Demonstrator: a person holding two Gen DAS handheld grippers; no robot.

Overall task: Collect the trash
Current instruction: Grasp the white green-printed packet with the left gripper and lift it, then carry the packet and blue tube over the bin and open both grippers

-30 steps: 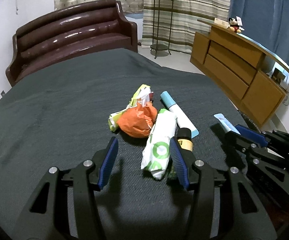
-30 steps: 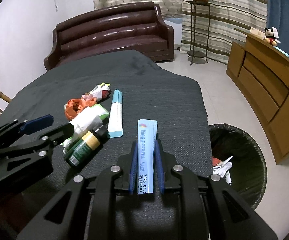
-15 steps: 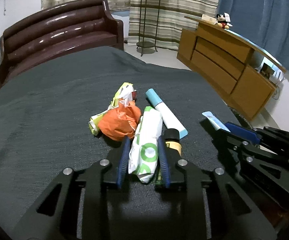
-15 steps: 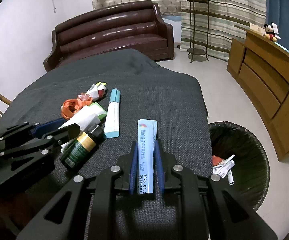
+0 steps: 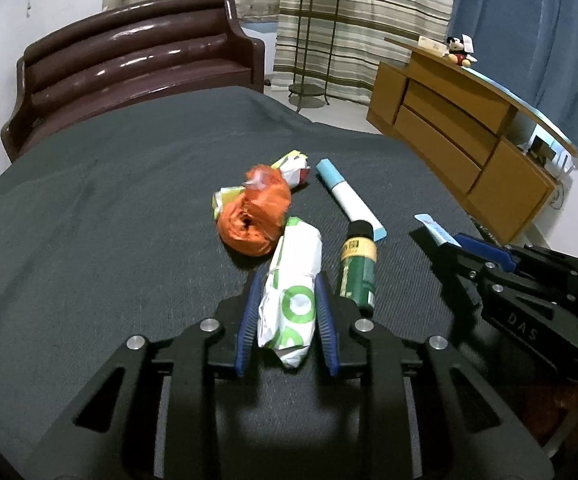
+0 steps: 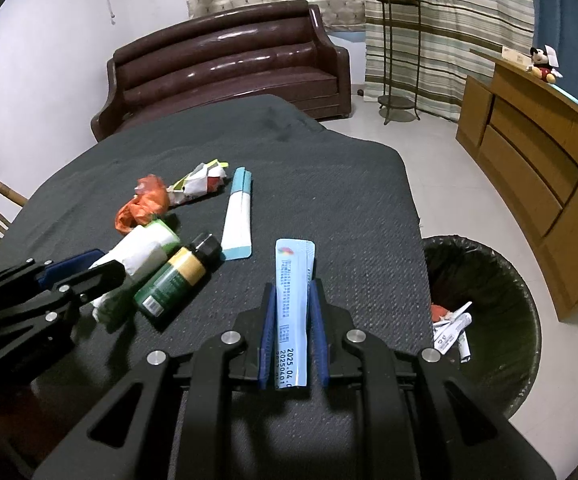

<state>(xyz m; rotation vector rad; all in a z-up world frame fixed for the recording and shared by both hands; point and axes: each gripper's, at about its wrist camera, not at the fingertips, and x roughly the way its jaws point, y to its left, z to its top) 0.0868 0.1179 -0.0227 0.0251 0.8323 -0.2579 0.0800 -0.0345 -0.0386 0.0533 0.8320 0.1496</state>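
Two handheld matte black plastic two-finger grippers. The left gripper has angular black linkage arms with triangular cut-outs, round silver screw heads at the joints, and narrow ribbed blue pads lining its inner finger faces. The right gripper is built the same; seen from the left gripper's camera, its side bears pale raised letters "DAS".
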